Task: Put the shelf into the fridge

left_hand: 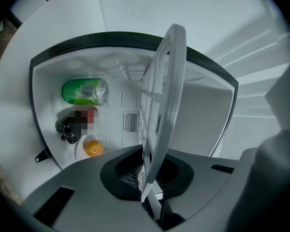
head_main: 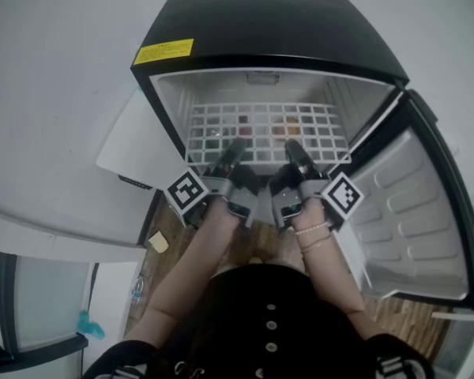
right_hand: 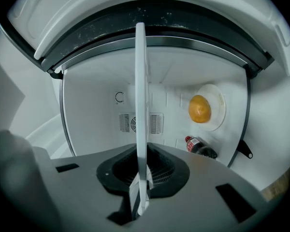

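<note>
Nearest, a brown wood-plank floor shows beside the person's forearms. The left gripper and right gripper each clamp the front edge of the white plastic grid shelf. The shelf lies level inside the black compact fridge, whose white-lined door stands open at the right. Deeper in, under the shelf, lie a green drink can, an orange fruit and a dark cola bottle.

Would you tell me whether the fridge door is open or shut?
Open: the fridge door stands swung wide, and the shelf shows through the opening.
</note>
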Tool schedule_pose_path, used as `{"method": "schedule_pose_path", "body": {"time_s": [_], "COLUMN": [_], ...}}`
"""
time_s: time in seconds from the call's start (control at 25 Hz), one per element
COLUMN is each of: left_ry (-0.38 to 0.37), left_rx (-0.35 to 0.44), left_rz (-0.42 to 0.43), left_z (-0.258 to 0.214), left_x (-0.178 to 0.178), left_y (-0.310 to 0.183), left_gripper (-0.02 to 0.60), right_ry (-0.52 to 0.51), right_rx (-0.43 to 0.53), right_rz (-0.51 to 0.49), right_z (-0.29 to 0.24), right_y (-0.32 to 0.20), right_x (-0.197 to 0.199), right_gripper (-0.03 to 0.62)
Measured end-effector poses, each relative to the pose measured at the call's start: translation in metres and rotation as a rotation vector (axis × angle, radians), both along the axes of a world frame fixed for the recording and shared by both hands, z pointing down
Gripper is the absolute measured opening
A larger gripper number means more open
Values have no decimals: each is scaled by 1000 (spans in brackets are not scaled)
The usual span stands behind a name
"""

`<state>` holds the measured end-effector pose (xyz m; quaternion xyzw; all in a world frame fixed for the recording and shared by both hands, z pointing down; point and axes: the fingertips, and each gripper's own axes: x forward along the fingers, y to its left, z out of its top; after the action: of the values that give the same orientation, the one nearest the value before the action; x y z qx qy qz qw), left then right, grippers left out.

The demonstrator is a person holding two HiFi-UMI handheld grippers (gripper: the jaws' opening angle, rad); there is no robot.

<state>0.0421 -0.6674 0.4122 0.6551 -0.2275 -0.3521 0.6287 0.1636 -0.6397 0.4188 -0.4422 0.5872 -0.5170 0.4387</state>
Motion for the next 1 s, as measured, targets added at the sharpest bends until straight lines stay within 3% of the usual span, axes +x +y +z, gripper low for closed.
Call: {"method": "schedule_pose_path", "body": {"time_s": [0.24,1.0], "left_ry": [10,27], "left_rx": [13,20], "left_rz": [-15,-84], "left_z": [1,-4], "left_x": [-1,3], "left_y": [7,-38], "left_gripper": [34,35], "right_ry": [8,33], "right_rx": [10,20], "right_rz": [-2,-14], "right_z": [1,-4], "right_y": [7,-37], "right_x": [-1,5], "right_gripper": [35,35]}}
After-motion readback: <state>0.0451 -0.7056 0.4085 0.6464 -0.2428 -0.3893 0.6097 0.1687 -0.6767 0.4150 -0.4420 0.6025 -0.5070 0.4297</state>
